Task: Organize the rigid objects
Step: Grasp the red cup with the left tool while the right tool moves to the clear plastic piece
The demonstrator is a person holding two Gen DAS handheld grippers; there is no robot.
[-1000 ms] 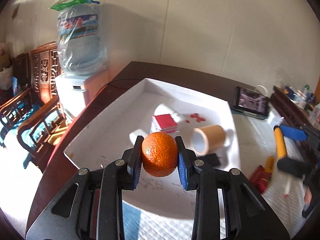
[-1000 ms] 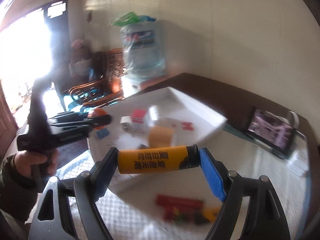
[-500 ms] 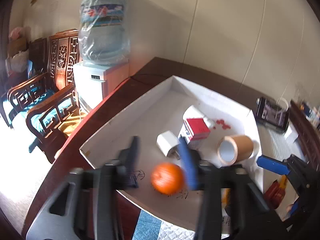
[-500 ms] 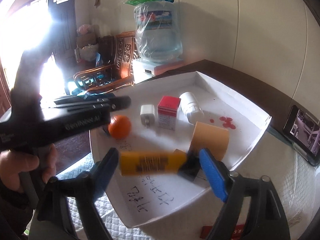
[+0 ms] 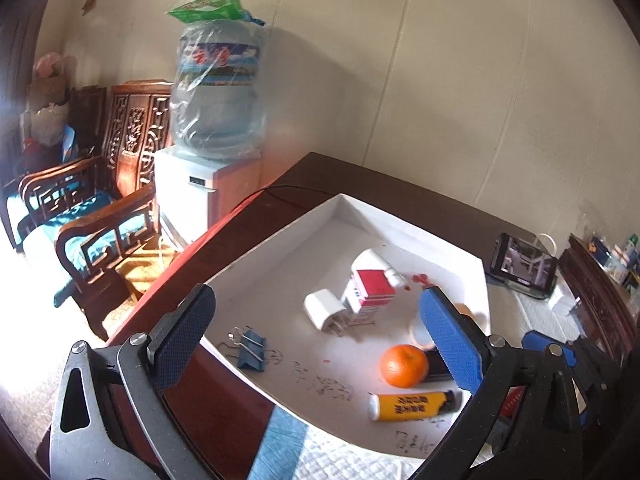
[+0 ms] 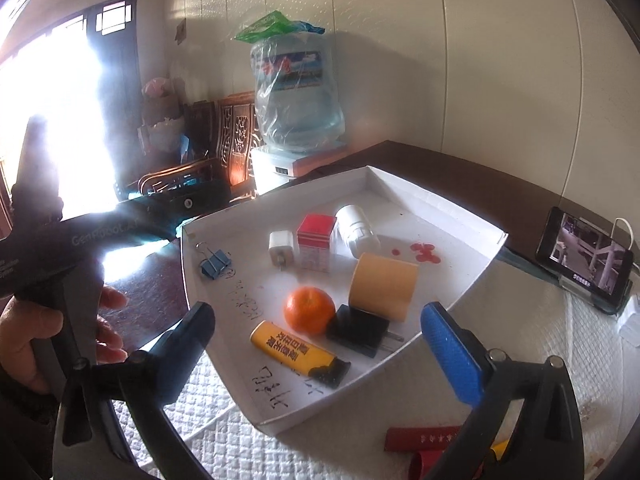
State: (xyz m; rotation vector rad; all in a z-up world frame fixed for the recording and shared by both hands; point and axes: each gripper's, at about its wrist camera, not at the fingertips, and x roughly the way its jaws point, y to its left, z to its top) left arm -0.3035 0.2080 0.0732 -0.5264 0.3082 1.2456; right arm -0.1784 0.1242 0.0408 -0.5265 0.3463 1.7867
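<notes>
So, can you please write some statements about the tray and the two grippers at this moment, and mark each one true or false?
1. The orange lies in the white tray. True.
2. The left gripper is shut on the orange. False: its jaws are wide open and hold nothing.
3. The yellow lighter lies in the tray, in front of the orange. True.
4. The right gripper holds the yellow lighter. False: it is open and empty above the tray.
5. The blue binder clip lies outside the tray on the cloth. False: it lies inside the tray, near its left wall.
6. The red box stands between the white charger and the white bottle. True.
</notes>
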